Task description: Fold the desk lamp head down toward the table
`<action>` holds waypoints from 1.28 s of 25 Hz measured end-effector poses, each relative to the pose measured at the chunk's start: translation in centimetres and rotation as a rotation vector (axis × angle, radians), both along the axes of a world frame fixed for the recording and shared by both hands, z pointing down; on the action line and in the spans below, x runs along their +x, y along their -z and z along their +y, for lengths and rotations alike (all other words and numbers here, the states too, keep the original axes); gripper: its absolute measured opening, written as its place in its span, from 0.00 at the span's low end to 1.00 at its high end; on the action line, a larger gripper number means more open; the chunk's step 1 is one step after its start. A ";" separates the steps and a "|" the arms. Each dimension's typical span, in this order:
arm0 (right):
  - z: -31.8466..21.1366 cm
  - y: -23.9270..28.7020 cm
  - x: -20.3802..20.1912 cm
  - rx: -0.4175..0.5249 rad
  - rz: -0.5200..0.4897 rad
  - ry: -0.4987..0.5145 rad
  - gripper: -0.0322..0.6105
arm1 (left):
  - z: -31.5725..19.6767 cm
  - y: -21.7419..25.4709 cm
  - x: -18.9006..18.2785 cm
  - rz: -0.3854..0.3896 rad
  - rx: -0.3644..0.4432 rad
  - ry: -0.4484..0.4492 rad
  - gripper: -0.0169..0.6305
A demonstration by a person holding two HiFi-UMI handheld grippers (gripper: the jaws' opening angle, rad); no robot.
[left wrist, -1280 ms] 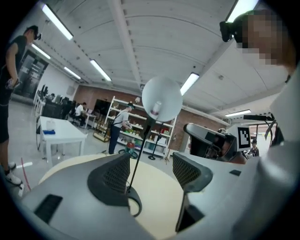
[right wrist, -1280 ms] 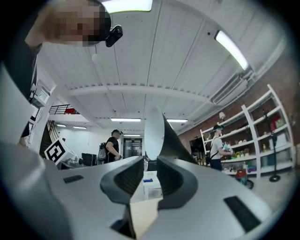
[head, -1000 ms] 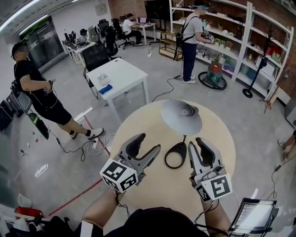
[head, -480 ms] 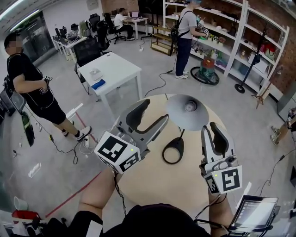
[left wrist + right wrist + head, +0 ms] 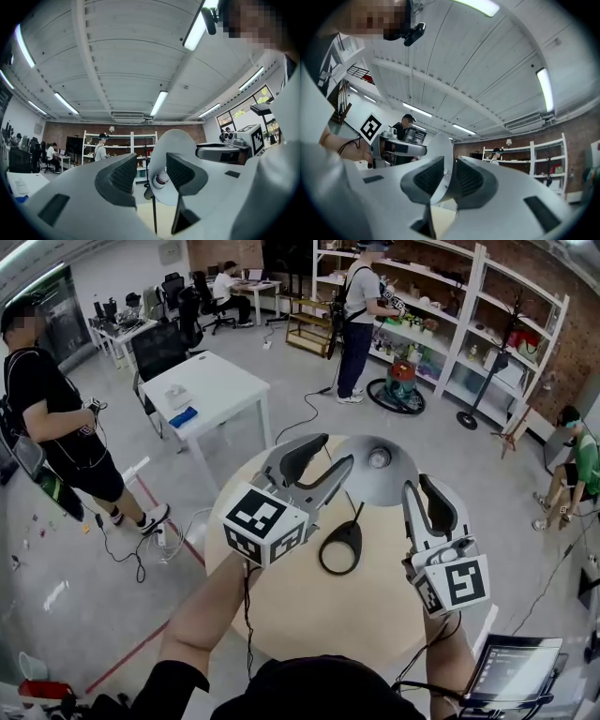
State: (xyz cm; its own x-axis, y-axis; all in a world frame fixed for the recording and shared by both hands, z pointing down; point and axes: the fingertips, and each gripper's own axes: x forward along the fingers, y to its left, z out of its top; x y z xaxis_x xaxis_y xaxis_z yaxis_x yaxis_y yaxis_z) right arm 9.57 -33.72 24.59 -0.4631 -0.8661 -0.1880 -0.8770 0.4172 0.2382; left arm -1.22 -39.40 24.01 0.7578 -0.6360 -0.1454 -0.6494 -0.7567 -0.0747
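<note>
Near the far edge of the round pale wooden counter [image 5: 319,615], the grey dish-shaped metal lamp head [image 5: 384,486] may twist sideways and tip over, since the right hand-held gripper [image 5: 419,486] pinches one rim while the left hand-held gripper [image 5: 336,452], jaws closing, only straddles the other.

Near half of the round table [image 5: 281,615]: bare top, a wide lane from the person's edge up to the lamp base [image 5: 351,529] (a flat open ring, low).

Mid-table: the thin stem [image 5: 154,216] stands up from the base. The lamp head [image 5: 380,474] overhangs the far half and bars the way across there.

Left gripper [image 5: 336,452] is at the head's left rim, jaws closing. Rim and bulb sit in the gap with the pads off them and only a slim clearance.

Right gripper [image 5: 420,484] is at the right rim, and the rim fills its gap.

Between the two grippers, above the base: open air.

Off the table: a screen [image 5: 511,676] crowds the near-right edge. The floor on the left is open but for a cable [image 5: 141,545]. A white table [image 5: 211,390] stands well apart.
</note>
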 end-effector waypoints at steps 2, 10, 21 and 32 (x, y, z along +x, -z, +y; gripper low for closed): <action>-0.2 -0.3 -0.1 0.000 -0.001 -0.011 0.19 | 0.0 -0.3 0.2 -0.018 0.010 0.000 0.34; -0.2 -0.8 -0.1 0.007 0.009 -0.016 0.09 | -0.1 -1.1 -0.4 0.014 0.020 0.018 0.06; 1.7 -2.3 -0.8 0.014 -0.035 0.025 0.09 | 1.7 -2.7 -1.5 0.099 0.001 0.028 0.06; 2.2 -3.9 -1.8 0.012 -0.052 0.040 0.09 | 2.2 -4.2 -2.5 0.146 -0.019 0.050 0.06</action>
